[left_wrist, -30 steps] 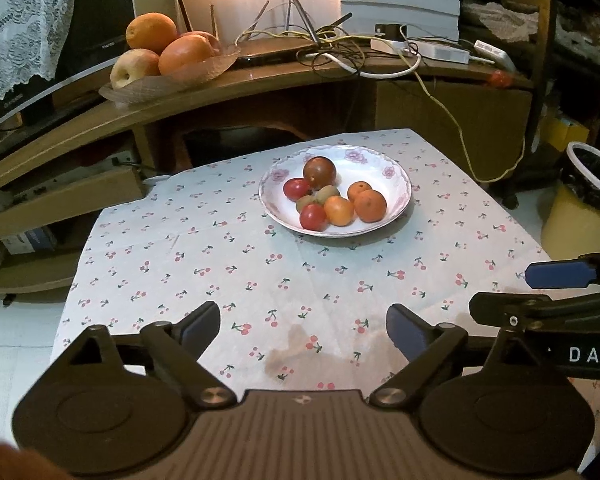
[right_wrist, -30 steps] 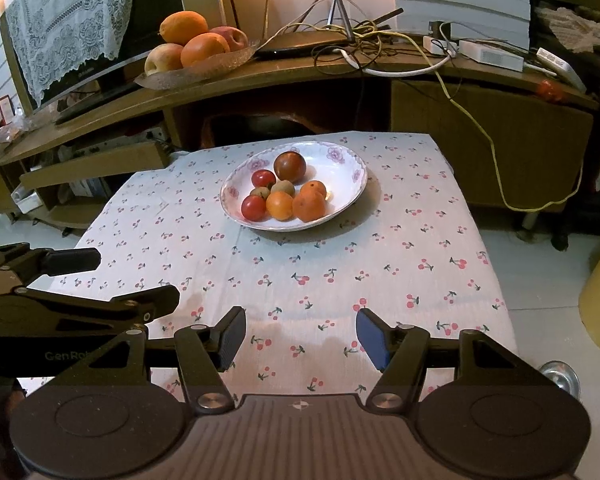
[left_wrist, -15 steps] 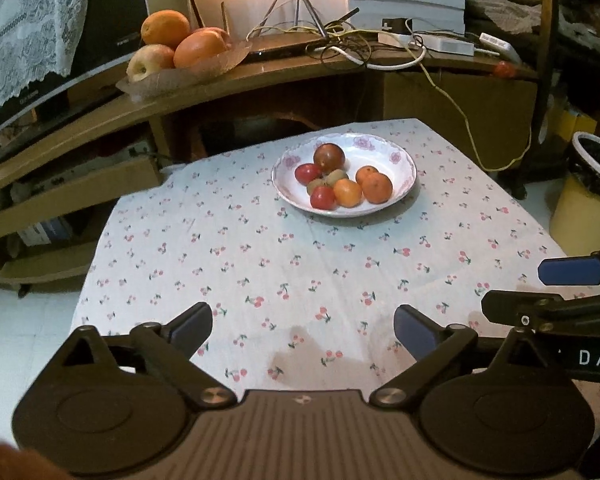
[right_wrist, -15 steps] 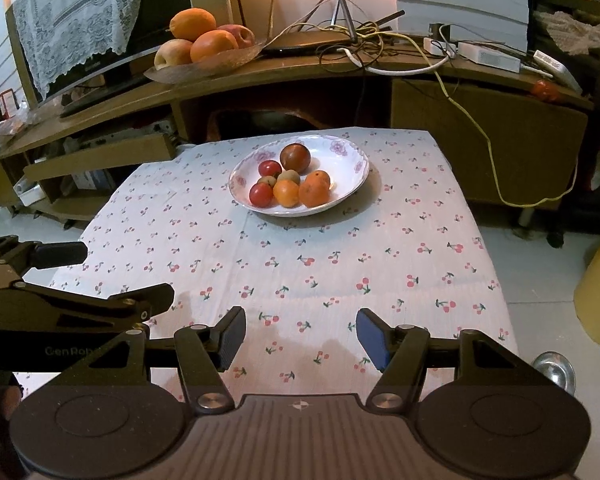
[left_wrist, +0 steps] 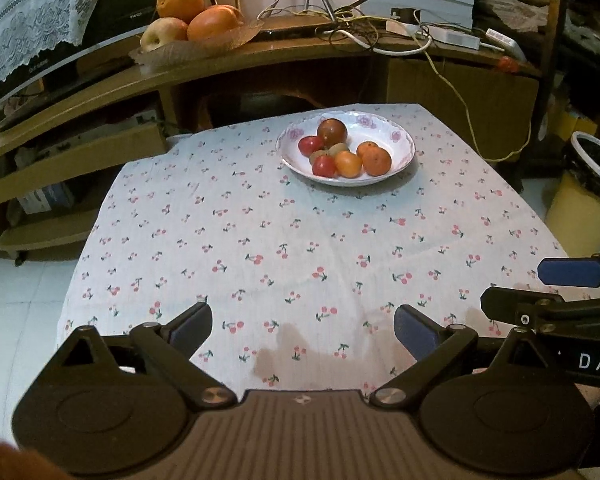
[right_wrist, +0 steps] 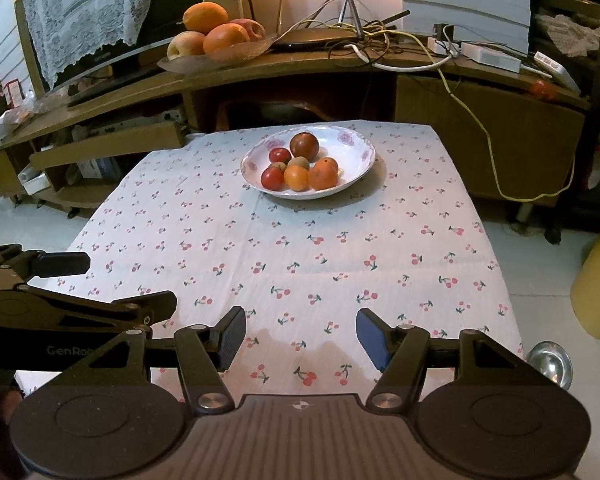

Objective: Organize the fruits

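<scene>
I am bringing both grippers in over the cherry-print surface [left_wrist: 300, 240] toward the white plate [left_wrist: 400, 160] of fruits [left_wrist: 376, 161] at its far side, well apart from the left gripper [left_wrist: 302, 326] and right gripper [right_wrist: 300, 338]. Both sets of jaws are standing spread and empty. I am planning to straddle one outer fruit squarely and close gently, so it neither rolls nor bruises.

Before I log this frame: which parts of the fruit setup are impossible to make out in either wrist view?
- Small brownish fruits in the white bowl: both views, half hidden by neighbouring fruit, kind unclear.
- Rear fruit on the shelf tray: both views, covered by the front oranges, count uncertain.
- Small red object on the cabinet's right end: too small to identify.
- Table's near edge: hidden by the left gripper and right gripper.
</scene>
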Action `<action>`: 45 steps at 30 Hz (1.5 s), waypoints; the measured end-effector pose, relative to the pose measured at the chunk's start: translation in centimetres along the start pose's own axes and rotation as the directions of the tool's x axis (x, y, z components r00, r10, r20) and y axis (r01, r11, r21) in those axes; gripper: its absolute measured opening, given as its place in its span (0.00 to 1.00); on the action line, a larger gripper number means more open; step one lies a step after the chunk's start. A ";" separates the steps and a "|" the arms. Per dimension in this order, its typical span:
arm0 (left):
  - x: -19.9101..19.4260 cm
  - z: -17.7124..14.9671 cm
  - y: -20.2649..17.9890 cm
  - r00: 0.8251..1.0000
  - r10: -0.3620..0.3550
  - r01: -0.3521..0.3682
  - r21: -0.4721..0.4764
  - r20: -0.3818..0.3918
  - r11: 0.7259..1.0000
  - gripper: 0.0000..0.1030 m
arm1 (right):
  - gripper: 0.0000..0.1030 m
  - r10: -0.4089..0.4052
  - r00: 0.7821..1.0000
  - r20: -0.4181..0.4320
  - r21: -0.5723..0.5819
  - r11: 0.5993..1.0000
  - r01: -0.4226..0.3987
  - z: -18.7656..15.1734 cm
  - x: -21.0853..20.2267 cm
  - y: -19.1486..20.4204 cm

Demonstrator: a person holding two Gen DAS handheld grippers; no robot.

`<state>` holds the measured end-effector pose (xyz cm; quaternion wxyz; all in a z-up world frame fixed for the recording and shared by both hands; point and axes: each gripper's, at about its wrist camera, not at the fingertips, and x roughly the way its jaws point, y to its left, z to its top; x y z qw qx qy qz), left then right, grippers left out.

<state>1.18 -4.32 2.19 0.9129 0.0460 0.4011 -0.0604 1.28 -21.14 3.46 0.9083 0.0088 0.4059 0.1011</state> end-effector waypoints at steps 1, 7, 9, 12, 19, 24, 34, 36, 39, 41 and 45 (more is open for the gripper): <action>-0.1 -0.1 0.0 1.000 0.000 0.000 -0.003 -0.002 1.000 1.00 | 0.62 0.000 1.000 0.000 -0.001 1.000 0.000 -0.1 -0.1 0.1; -0.4 -0.7 0.0 1.000 0.001 -0.001 -0.016 -0.012 1.000 1.00 | 0.62 -0.002 1.000 -0.006 -0.001 1.000 0.001 -0.5 -0.4 0.2; -0.5 -0.9 -0.1 1.000 -0.001 0.001 -0.018 -0.014 1.000 1.00 | 0.62 -0.002 1.000 -0.008 0.000 1.000 0.002 -0.6 -0.5 0.2; -0.7 -1.1 -0.2 1.000 0.001 -0.001 -0.022 -0.013 1.000 1.00 | 0.62 -0.007 1.000 -0.013 0.004 1.000 0.007 -0.8 -0.6 0.2; -0.8 -1.2 -0.1 1.000 -0.002 0.001 -0.025 -0.013 1.000 1.00 | 0.62 -0.019 0.999 -0.030 0.014 1.000 0.019 -1.3 -0.6 0.1; -1.0 -1.4 -0.2 1.000 0.001 -0.001 -0.023 -0.012 1.000 1.00 | 0.62 -0.021 0.999 -0.040 0.017 1.000 0.022 -1.5 -0.6 0.1; -1.2 -1.6 -0.2 1.000 0.011 -0.011 -0.018 -0.004 1.000 1.00 | 0.62 -0.016 0.999 -0.044 0.020 1.000 0.017 -1.6 -0.6 0.2; -1.2 -1.6 -0.2 1.000 0.014 -0.015 -0.015 -0.003 1.000 1.00 | 0.62 -0.016 0.999 -0.044 0.020 1.000 0.017 -1.7 -0.6 0.2; -1.2 -1.6 -0.2 1.000 0.017 -0.017 -0.013 -0.001 1.000 1.00 | 0.62 -0.015 0.999 -0.044 0.022 1.000 0.016 -1.7 -0.6 0.2; -1.2 -1.6 -0.1 1.000 0.017 -0.018 -0.014 -0.002 1.000 1.00 | 0.62 -0.015 0.999 -0.045 0.022 1.000 0.016 -1.7 -0.5 0.3; -1.1 -1.7 -0.2 1.000 0.020 -0.020 -0.012 -0.001 1.000 1.00 | 0.62 -0.014 0.999 -0.047 0.022 1.000 0.015 -1.8 -0.5 0.4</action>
